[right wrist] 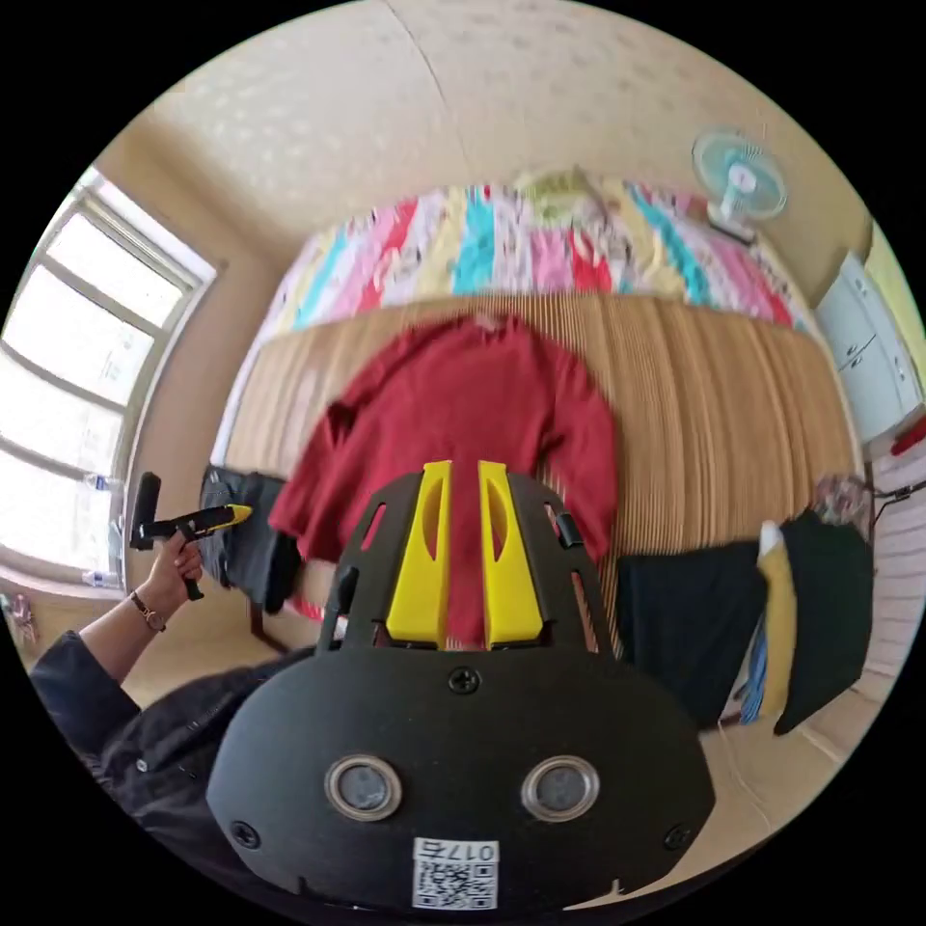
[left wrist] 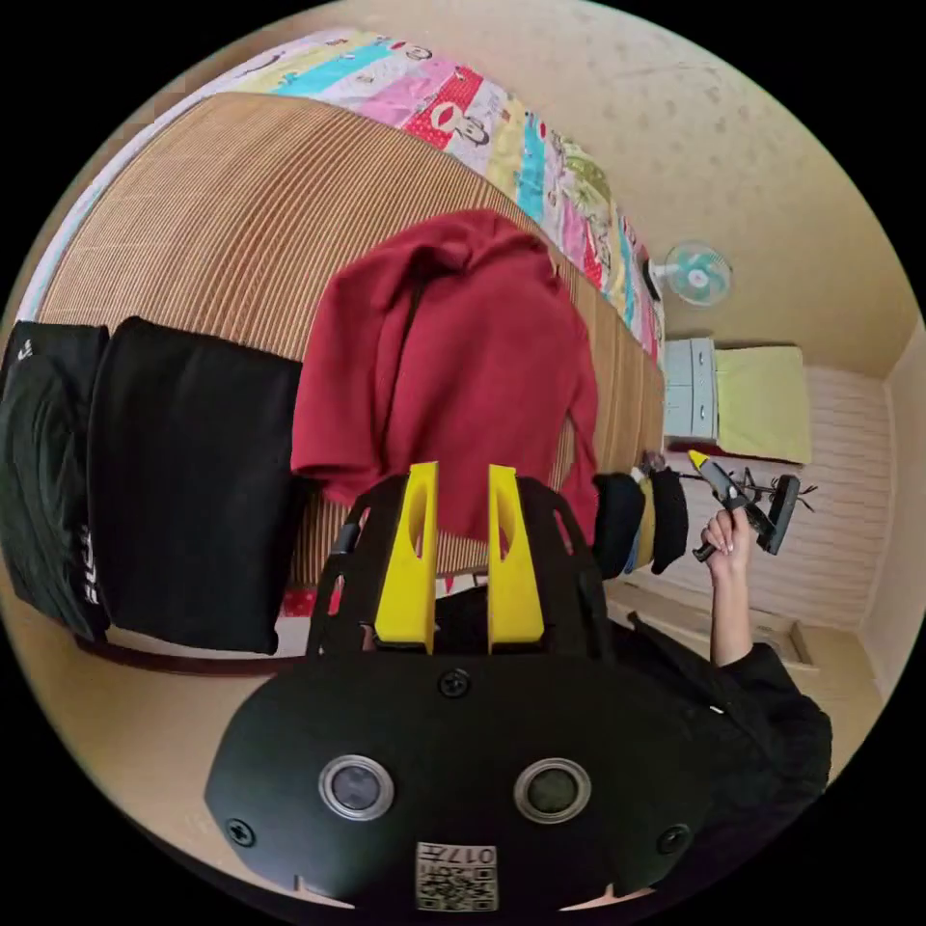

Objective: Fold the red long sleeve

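Fingers, left gripper [left wrist: 461, 555]: yellow jaws parallel, a narrow gap between them, nothing held; raised off the bed.
Fingers, right gripper [right wrist: 463, 555]: yellow jaws close together with a slim gap, clamping nothing.
Red long sleeve [left wrist: 463, 367]: spread flat on the striped woven mat [left wrist: 222, 212], beyond both pairs of jaw tips, apart from them; hem side nearest the jaws, hanging over the mat's edge.
Sleeves: both lie folded in along the body.
Neighbours: black garment [left wrist: 188, 482] draped over the mat edge just beside the red one; patchwork quilt [right wrist: 540, 246] along the far side.
Other gripper: seen in each view held up in a hand [left wrist: 725, 535], well clear of the clothes.
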Available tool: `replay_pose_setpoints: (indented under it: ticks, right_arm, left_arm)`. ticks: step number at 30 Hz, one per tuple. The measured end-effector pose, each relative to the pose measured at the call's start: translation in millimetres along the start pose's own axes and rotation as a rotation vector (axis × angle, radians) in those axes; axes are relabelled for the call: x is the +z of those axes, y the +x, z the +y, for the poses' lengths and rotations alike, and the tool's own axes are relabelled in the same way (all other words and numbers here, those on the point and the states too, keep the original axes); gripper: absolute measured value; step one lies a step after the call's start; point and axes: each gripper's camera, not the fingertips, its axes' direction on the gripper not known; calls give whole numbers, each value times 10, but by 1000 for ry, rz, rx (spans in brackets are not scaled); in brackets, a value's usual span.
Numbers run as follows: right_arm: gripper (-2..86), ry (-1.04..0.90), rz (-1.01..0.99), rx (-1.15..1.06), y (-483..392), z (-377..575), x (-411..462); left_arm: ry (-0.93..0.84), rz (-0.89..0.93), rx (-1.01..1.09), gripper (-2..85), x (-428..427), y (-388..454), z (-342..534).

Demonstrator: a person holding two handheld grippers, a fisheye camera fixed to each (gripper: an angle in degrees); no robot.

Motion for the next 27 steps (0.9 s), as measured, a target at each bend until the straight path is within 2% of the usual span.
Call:
replay_pose_setpoints:
  ticks: [4,12,16,19,21,24,27]
  right_arm:
    - [56,-315,44,10,221,531,981]
    - [50,-404,45,-14,330,385,1422]
    - [52,-295,29,-25,212,163,1542]
    - [64,-158,-25,-48,82,114,1636]
    - [73,-78,-10,-44,-6,113,1675]
    - [85,69,24,-66,-185,172,1706]
    - [91,140,114,-120,-321,329,1993]
  left_arm:
    - [-184,-51,26,89,504,-24,173]
    - [-178,-66,31,100,475,30,-361]
    - [-133,-87,95,100,571,195,-633]
    - [-85,-191,181,102,711,348,-836]
    - [83,-271,219,107,681,410,-902]
    - [245,-326,303,111,737,386,-953]
    - [234,-438,374,116,1238,156,-969]
